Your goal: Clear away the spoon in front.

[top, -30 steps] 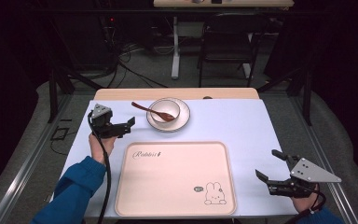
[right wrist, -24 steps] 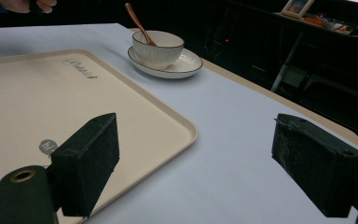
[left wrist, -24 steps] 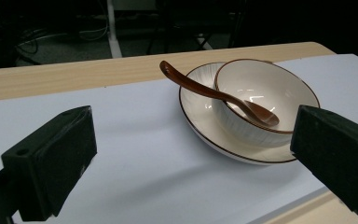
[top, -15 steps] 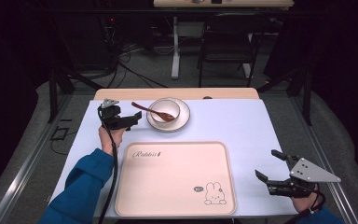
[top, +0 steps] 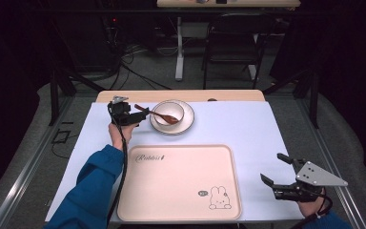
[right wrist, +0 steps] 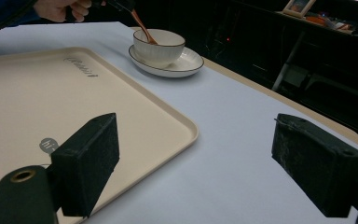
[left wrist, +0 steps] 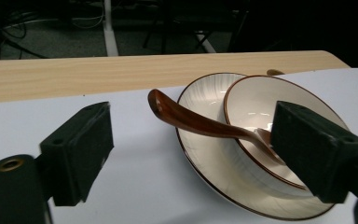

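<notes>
One brown spoon (top: pixel 158 114) is lying in one bowl (top: pixel 170 115), and that bowl is sitting on one saucer (top: pixel 187 123) near the far edge of the desk (top: pixel 248 124), left of its middle. One beige tray (top: pixel 181 183) is lying at the desk's near edge, printed with one rabbit figure (top: pixel 218 197) in its near right corner. Two grippers are showing, the left gripper (top: pixel 139 115) and the right gripper (top: pixel 279 171), one per hand.

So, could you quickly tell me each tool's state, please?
Left tool: open, around the spoon handle.
Right tool: open, holding nothing.
</notes>
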Tool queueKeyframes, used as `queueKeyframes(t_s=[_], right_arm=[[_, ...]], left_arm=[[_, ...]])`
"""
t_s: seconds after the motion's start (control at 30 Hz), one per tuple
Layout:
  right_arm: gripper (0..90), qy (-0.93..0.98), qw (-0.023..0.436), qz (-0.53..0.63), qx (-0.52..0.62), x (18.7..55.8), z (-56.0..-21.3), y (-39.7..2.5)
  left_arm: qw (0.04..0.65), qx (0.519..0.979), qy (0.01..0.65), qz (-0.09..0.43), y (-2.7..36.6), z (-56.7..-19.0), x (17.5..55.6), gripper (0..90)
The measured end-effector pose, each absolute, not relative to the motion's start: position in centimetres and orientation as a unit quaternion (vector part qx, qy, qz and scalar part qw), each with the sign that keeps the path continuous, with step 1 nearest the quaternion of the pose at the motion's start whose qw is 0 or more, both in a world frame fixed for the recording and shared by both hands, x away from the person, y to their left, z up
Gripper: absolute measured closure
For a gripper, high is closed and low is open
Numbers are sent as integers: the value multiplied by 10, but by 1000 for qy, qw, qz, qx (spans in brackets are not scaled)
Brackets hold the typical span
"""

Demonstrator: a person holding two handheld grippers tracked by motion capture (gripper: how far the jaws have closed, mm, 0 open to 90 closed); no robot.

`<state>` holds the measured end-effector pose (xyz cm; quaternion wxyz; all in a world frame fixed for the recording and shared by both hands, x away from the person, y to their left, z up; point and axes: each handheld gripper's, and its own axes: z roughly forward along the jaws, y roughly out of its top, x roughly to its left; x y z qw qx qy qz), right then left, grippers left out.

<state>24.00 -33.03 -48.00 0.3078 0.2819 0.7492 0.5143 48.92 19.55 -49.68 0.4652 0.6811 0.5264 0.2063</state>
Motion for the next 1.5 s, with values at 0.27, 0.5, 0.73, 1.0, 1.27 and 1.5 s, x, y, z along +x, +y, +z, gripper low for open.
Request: queueKeyframes(t_s=[0.27, 0.5, 0.73, 1.0, 1.27, 1.5], right_arm=[[140, 750, 308, 514, 281, 240, -480, -330], [140, 750, 308, 514, 281, 240, -480, -330], [140, 751, 306, 513, 282, 240, -480, -330], [140, 751, 306, 512, 282, 240, -480, -330], [140, 752, 306, 512, 282, 240, -481, -330], [140, 752, 306, 511, 282, 240, -481, -330]], left_arm=[[463, 678, 534, 202, 193, -501, 502, 237], [463, 681, 531, 199, 189, -509, 506, 328], [478, 677, 525, 194, 187, -514, 508, 484], [493, 667, 526, 189, 184, -518, 507, 563], [493, 664, 528, 190, 184, -518, 507, 570], [490, 665, 530, 193, 183, -518, 507, 569]])
